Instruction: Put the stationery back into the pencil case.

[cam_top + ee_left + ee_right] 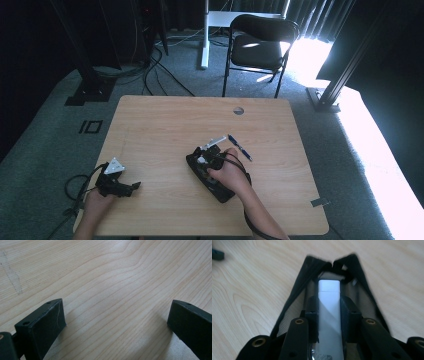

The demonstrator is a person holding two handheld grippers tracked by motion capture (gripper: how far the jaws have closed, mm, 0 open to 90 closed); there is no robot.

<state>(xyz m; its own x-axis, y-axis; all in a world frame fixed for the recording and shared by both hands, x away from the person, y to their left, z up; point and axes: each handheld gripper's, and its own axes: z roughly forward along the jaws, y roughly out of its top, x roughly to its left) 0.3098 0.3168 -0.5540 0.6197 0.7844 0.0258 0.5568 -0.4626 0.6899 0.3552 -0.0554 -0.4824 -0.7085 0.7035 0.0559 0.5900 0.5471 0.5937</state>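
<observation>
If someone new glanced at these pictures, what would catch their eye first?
Probably the right gripper, shut on a white bar whose tip points into a black mesh pouch at mid-table. Next, the blue pen lying just beyond it, and the left gripper open over bare wood.

Counter: light wood w/ wavy grain, we note. Pouch: black mesh, black trim. Bar held in right hand-held gripper: white. Pen: dark blue. Left hand-held gripper: black jaws. Chair: black.
</observation>
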